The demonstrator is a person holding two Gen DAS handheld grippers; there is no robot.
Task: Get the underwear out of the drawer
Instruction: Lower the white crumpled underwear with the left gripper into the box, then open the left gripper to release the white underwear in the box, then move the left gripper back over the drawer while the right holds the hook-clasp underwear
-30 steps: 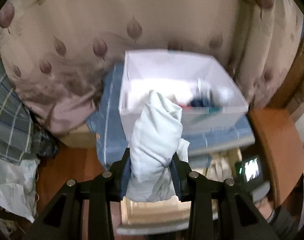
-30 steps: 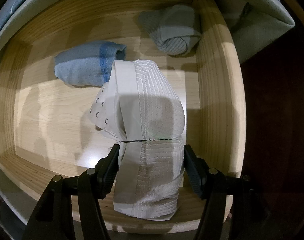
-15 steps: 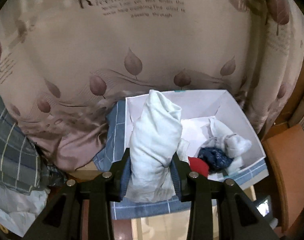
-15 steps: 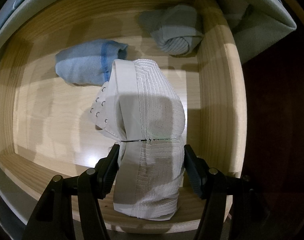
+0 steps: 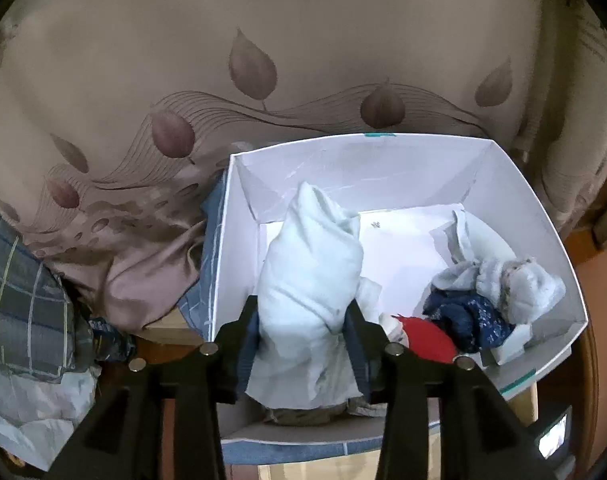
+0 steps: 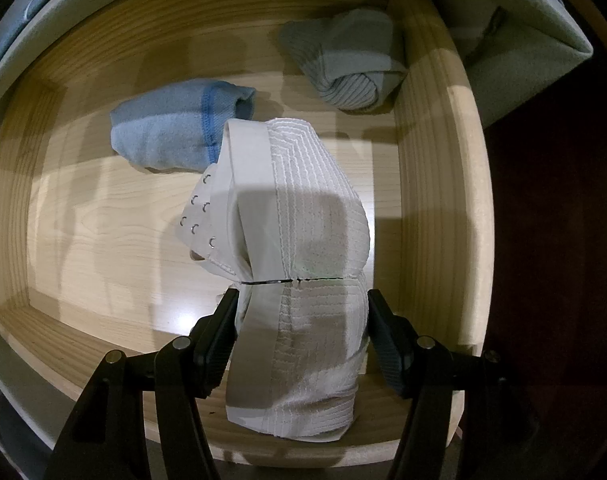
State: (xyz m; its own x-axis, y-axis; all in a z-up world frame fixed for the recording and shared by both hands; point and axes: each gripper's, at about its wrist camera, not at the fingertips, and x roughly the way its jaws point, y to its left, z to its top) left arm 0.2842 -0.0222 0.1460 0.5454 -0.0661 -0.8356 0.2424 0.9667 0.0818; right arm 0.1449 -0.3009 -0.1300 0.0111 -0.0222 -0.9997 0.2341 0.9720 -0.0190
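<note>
My left gripper (image 5: 303,312) holds a pale rolled garment (image 5: 311,272) upright over the near left part of a white box (image 5: 363,168). Its jaws are opening, with the garment still between the pads. In the box lie a red piece (image 5: 423,336), a navy piece (image 5: 463,316) and a grey-white bundle (image 5: 519,280). My right gripper (image 6: 301,304) is shut on a white bra (image 6: 311,220) with hook-and-eye rows, held above the wooden drawer (image 6: 431,200). A blue folded garment (image 6: 171,132) and a grey rolled one (image 6: 351,68) lie on the drawer floor.
A beige leaf-print curtain (image 5: 263,60) hangs behind the box. A plaid cloth (image 5: 19,292) is piled at the left. The box rests on a blue checked cloth (image 5: 211,240). Grey padding (image 6: 523,40) lies beyond the drawer's far right corner.
The left gripper has carried the pale garment forward over the white box, which now fills the lower view. The right gripper and the bra have not moved.
</note>
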